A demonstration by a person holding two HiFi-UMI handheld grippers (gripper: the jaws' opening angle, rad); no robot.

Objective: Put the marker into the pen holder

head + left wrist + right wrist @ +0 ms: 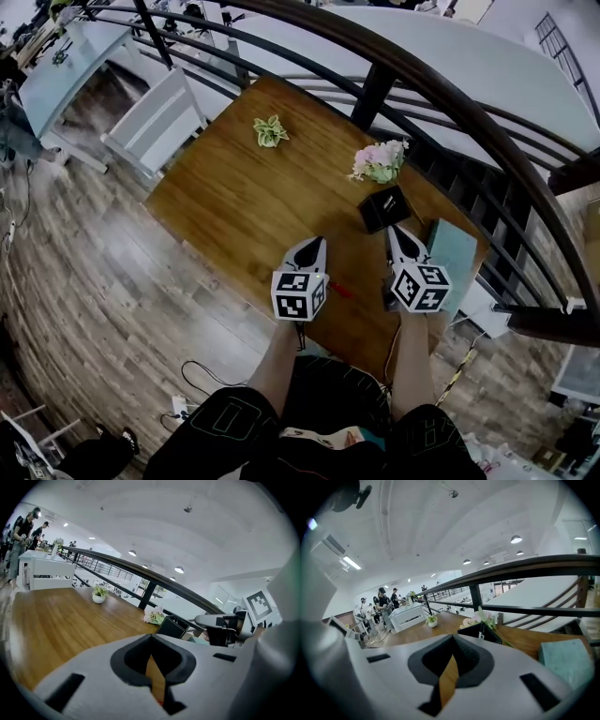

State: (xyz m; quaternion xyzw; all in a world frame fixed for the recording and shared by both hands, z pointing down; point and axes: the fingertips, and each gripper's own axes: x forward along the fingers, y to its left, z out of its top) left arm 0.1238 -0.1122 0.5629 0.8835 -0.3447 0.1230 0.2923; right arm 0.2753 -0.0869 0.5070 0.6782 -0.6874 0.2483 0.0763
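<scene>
Marker (339, 289) detail is coming to us from the head view alone. There we are seeing a thin red stick lying flat and slanted on the wooden table (234, 197), just beside the left gripper (316, 244) at 3 o'clock of its patterned cube. It is lying well apart from the black pen holder (384, 208), which is standing toward 1 o'clock from it. The right gripper (394, 232) is hovering at 6 o'clock of that holder, with a teal block (452, 258) lying at its 3 o'clock. Neither gripper view is showing us the marker. The left gripper view is giving us the pen holder (171, 627) at 1 o'clock of its own jaws, pink flowers (153, 617) just behind it and a potted plant (98, 595) farther off at 10 o'clock. The right gripper view is adding the railing (525, 569) overhead and people (384, 603) standing far off at 10 o'clock. In both gripper views we are finding the claws clenched on nothing. The jaws are meeting at their tips on the left gripper (151, 637) and the right gripper (452, 637), with only a narrow wedge of table wood showing below.
</scene>
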